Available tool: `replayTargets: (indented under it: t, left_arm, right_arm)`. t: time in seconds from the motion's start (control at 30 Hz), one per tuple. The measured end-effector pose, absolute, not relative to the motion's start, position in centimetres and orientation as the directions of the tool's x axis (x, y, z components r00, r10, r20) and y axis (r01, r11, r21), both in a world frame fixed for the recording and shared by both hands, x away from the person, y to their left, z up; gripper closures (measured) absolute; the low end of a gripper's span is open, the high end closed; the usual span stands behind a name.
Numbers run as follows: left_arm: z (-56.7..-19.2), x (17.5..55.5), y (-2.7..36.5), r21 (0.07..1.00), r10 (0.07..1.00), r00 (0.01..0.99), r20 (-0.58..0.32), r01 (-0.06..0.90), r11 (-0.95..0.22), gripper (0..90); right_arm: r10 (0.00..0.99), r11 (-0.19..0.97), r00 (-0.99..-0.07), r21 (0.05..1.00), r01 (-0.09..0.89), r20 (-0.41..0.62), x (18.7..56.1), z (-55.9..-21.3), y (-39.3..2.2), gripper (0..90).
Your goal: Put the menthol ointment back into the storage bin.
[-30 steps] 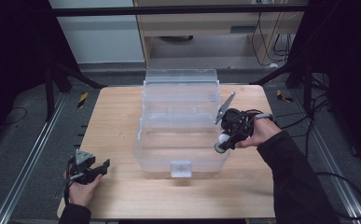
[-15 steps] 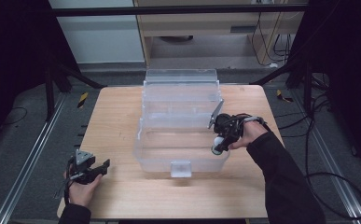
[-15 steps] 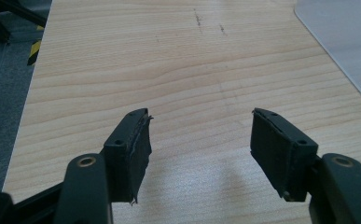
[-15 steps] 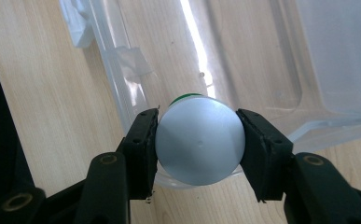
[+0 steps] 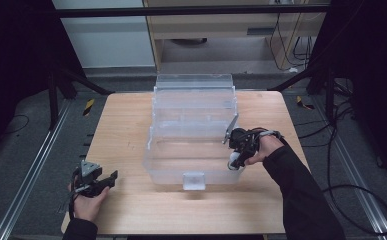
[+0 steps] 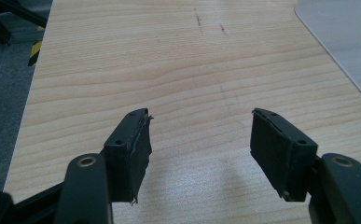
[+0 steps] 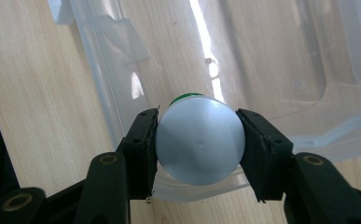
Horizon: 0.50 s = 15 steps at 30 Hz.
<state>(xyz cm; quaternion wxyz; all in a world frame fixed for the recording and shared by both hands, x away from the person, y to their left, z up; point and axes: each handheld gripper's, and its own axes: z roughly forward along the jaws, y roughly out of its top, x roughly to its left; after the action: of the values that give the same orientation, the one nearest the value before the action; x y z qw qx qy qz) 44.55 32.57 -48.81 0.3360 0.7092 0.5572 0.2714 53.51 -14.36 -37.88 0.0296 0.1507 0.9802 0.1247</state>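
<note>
Can (image 7: 199, 140) with green end, clamped end-on in right gripper (image 7: 197, 144), hangs over clear bin (image 5: 193, 172) rim; lower it inside before release; left gripper (image 6: 200, 140) spread apart, idle above table (image 6: 169, 70).

A pale silvery-white round face with a sliver of green behind its top edge is seen on the can (image 7: 199, 140) between the black fingers (image 7: 143, 140). Clear, colourless plastic is shown by the bin (image 7: 262, 70) beyond them, and light wood grain by the table (image 6: 169, 60).
</note>
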Motion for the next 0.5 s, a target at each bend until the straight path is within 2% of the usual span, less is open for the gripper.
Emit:
replayTargets:
  t: [0.5]
  left_arm:
    - [-48.8, 44.5, 32.6, 0.779, 0.973, 0.232, 0.013, 0.607, -0.156, 38.0]
  right_arm:
    - [0.294, 0.93, -0.956, 0.233, 0.285, -0.006, 53.5, -39.8, -14.5, 50.3]
